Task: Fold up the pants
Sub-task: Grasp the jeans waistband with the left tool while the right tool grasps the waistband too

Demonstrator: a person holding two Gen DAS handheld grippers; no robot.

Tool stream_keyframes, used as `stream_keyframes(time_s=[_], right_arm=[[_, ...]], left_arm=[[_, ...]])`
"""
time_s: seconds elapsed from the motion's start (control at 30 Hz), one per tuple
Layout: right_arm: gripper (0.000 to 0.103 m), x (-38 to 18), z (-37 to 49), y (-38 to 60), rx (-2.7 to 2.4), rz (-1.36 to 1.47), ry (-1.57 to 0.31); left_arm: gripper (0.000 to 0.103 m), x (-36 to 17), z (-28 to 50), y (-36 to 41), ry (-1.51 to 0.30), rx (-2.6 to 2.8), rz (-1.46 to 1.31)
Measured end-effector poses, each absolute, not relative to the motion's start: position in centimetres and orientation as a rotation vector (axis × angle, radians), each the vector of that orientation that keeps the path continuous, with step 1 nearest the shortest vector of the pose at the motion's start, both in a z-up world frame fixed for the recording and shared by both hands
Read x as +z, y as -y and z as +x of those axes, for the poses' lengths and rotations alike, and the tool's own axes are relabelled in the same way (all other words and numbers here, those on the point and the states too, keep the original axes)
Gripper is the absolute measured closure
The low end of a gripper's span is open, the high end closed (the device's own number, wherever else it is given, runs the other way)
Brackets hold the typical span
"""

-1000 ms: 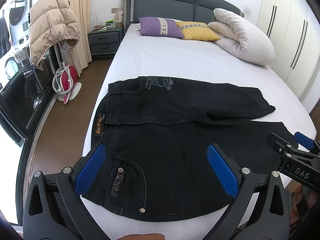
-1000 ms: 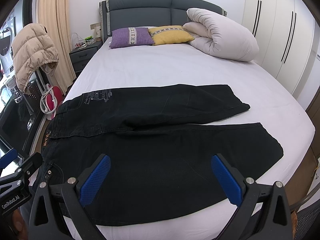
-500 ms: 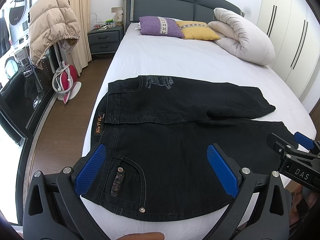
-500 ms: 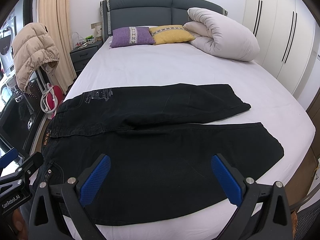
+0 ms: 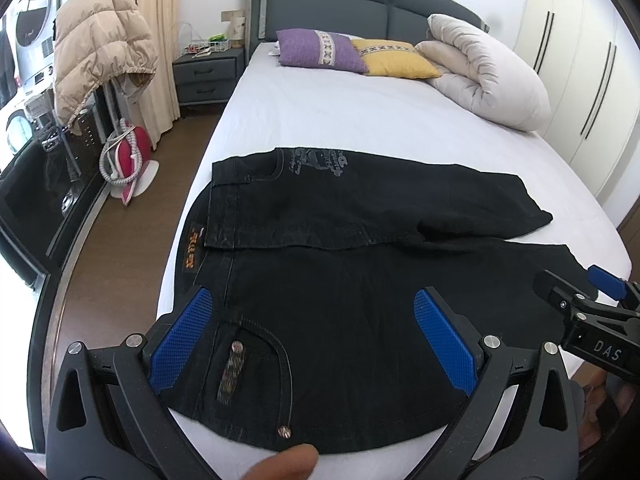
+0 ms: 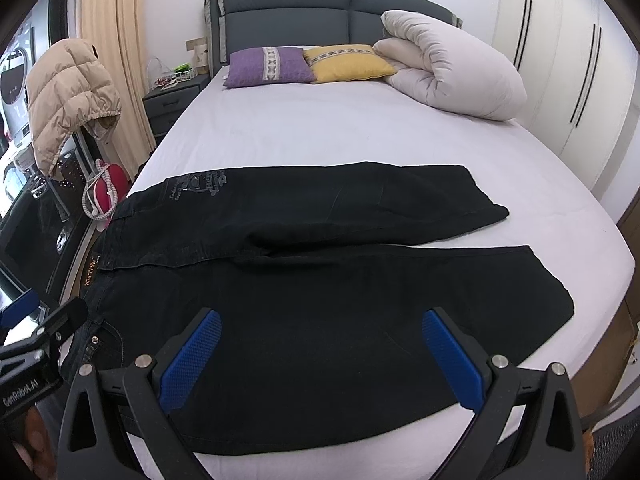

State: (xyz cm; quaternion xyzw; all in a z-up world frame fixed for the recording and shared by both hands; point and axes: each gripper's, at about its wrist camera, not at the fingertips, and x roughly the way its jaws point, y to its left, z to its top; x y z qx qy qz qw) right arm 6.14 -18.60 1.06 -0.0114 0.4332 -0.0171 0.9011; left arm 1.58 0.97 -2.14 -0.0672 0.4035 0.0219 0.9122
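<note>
Black pants (image 5: 340, 280) lie flat across the near end of a white bed (image 5: 360, 120), waistband at the left, both legs stretched to the right. They also show in the right wrist view (image 6: 320, 280). My left gripper (image 5: 312, 336) is open and empty, hovering over the near hip pocket by the waistband. My right gripper (image 6: 320, 356) is open and empty over the near leg's middle. Each gripper shows at the edge of the other's view: the right one (image 5: 580, 300), the left one (image 6: 44, 328).
Purple (image 5: 320, 50) and yellow (image 5: 394, 62) pillows and a rolled white duvet (image 5: 492, 80) lie at the head of the bed. A nightstand (image 5: 208, 72), a beige jacket on a stand (image 5: 100, 52) and a red item (image 5: 128, 156) stand left. Wardrobes (image 5: 580, 60) line the right.
Both grippers have stayed almost still, open over the pants. The pants have not moved.
</note>
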Motion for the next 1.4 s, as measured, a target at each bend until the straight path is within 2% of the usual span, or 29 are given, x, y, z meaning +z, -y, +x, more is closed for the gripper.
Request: stream_keyframes(time_s=[0.17,0.4,0.47,0.53,0.7,0.83,1.0,1.1,1.13,1.2,1.23,1.27,1.37,1.4], right_arm=[[0.000,0.7,8.5,19.2,0.066,0.000,-0.890],[0.000,0.5,14.1,19.1,0.222,-0.067,-0.853],[0.004,-0.1,16.0,19.2,0.280,-0.094,-0.860],[0.013,-0.8,17.5,19.2,0.341,-0.113,-0.877],[0.027,-2.6,20.5,18.8,0.495,-0.182,-0.912],[0.029,-3.9,22.3,18.8,0.592,-0.206,-0.936],[0.031,-5.2,23.9,18.7,0.663,-0.233,-0.947],[0.035,-5.8,25.1,18.3,0.694,-0.274,-0.959],[0.038,-5.9,25.5,18.1,0.703,-0.284,-0.962],[0.041,-6.0,26.2,17.8,0.715,-0.296,-0.966],[0.042,-6.1,26.8,17.6,0.721,-0.300,-0.967],[0.042,-6.0,27.1,17.5,0.728,-0.299,-0.967],[0.047,-6.2,28.4,16.8,0.758,-0.300,-0.971],[0.047,-6.3,28.8,16.7,0.761,-0.303,-0.973]], left_arm=[[0.000,-3.0,5.8,-3.5,-0.838,-0.051,-0.192],[0.000,-4.5,13.2,-6.3,-0.839,-0.042,-0.105],[0.000,-5.1,17.0,-7.6,-0.925,-0.032,-0.081],[0.000,-5.5,20.4,-9.5,-0.929,-0.026,-0.096],[0.000,-7.0,31.0,-12.3,-0.984,-0.200,-0.036],[0.002,-10.2,37.7,-13.1,-1.155,-0.344,-0.004],[0.003,-14.0,40.8,-13.2,-1.263,-0.463,-0.002],[0.008,-15.8,41.5,-12.7,-1.305,-0.509,0.051],[0.012,-15.9,41.6,-12.6,-1.300,-0.515,0.070],[0.027,-16.0,42.0,-12.8,-1.297,-0.525,0.066],[0.040,-15.9,42.1,-13.1,-1.298,-0.532,0.050],[0.058,-15.8,42.2,-13.3,-1.301,-0.542,0.034],[0.084,-16.3,42.4,-12.8,-1.320,-0.567,0.051],[0.087,-16.3,42.4,-12.1,-1.321,-0.572,0.076]])
